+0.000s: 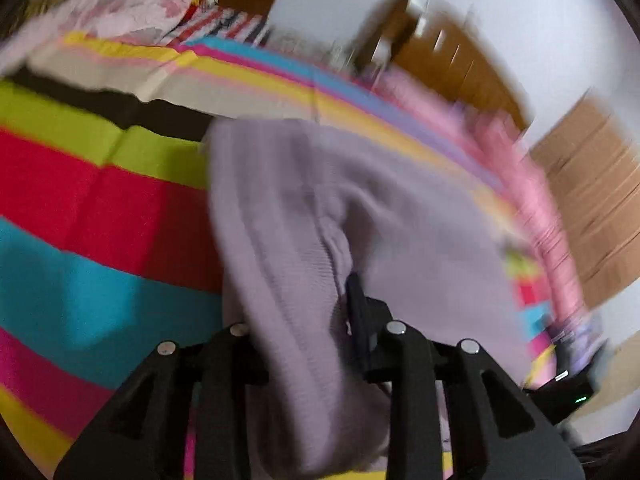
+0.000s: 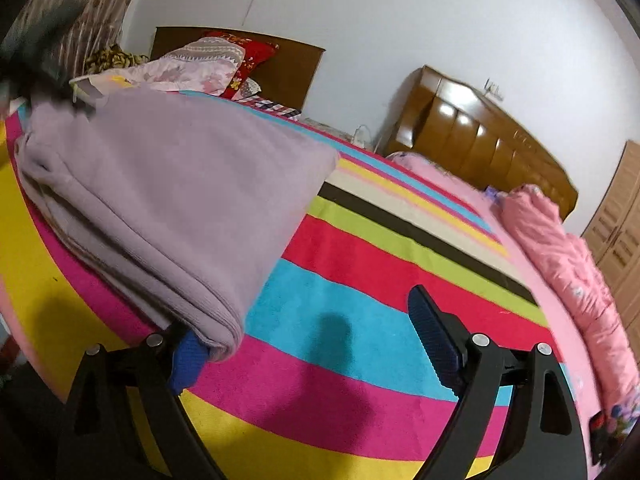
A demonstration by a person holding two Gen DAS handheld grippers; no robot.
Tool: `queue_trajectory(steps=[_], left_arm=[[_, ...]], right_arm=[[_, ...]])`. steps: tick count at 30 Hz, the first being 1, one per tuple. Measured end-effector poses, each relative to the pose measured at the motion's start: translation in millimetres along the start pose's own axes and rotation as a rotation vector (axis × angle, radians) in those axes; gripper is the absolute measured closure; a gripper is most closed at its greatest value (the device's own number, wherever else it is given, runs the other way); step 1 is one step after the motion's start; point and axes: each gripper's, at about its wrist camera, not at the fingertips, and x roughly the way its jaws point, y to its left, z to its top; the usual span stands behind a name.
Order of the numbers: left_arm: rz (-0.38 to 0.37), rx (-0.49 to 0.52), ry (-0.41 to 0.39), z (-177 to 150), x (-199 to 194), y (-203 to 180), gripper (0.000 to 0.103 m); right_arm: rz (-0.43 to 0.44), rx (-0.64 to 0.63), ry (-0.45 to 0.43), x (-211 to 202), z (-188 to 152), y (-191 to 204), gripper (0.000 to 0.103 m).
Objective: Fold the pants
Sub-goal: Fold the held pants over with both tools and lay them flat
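The left gripper (image 1: 316, 320) is pinched tight on a thick fold of the soft purple pants (image 1: 360, 208), which lie on the bed's striped blanket (image 1: 80, 200). In the right wrist view the folded pants sit on the left side of the blanket. The right gripper (image 2: 312, 328) has its jaws spread wide and squeezes nothing, though the pants' corner rests against its blue left finger (image 2: 186, 364).
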Motion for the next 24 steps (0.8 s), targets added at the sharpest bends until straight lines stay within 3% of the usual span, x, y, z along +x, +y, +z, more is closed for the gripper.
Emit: queue_trajectory(steps=[1, 5, 7, 8, 9, 11, 14, 15, 16, 17, 18, 20, 22, 24], left_arm=[[-0.028, -0.037, -0.014, -0.3, -5.1, 4.6, 0.075], [-0.001, -0.038, -0.031, -0.6, -7.2, 1.0, 0.074], [0.024, 0.003, -0.023, 1.1, -10.3, -12.2, 0.074], [0.048, 0.034, -0.013, 1.3, -12.8, -15.7, 0.069], [0.114, 0.073, -0.003, 1.3, -14.2, -21.5, 0.061], [0.24, 0.095, -0.016, 2.5, -18.8, -29.8, 0.024], [0.558, 0.144, -0.123, -5.1, -46.6, -55.1, 0.015], [0.673, 0.179, -0.193, -11.2, -58.5, -70.5, 0.013], [0.677, 0.196, -0.255, -19.0, -69.4, -86.0, 0.008], [0.619, 0.207, -0.279, -24.1, -75.1, -97.5, 0.005], [0.49, 0.234, -0.294, -32.8, -78.4, -113.1, 0.005], [0.364, 0.292, -0.296, -44.0, -71.2, -135.3, 0.002], [0.386, 0.372, -0.235, -51.3, -45.3, -153.5, 0.002], [0.468, 0.426, -0.185, -59.1, -22.4, -162.1, 0.002]], right_arm=[[-0.001, -0.005, 0.0, -0.9, 0.2, 1.2, 0.015], [-0.006, -0.009, 0.013, -2.3, 1.7, 3.9, 0.015], [-0.007, -0.021, 0.018, -3.9, 2.5, 6.2, 0.015], [-0.003, -0.026, 0.017, -5.6, 2.4, 7.1, 0.015], [0.014, -0.031, 0.015, -7.7, 2.3, 6.0, 0.015], [0.074, -0.033, 0.013, -12.9, 1.5, -1.6, 0.015], [0.267, 0.025, 0.005, -29.8, -2.0, -24.7, 0.015], [0.339, 0.086, -0.013, -38.7, -1.7, -37.2, 0.015], [0.369, 0.132, -0.021, -42.5, 0.2, -43.8, 0.015], [0.403, 0.182, -0.031, -45.0, 3.9, -49.6, 0.015], [0.419, 0.215, -0.046, -45.6, 8.9, -52.1, 0.015], [0.385, 0.237, -0.068, -41.5, 22.0, -47.8, 0.015], [0.315, 0.245, -0.069, -33.4, 35.0, -39.1, 0.015], [0.324, 0.246, -0.066, -27.7, 45.2, -32.2, 0.015]])
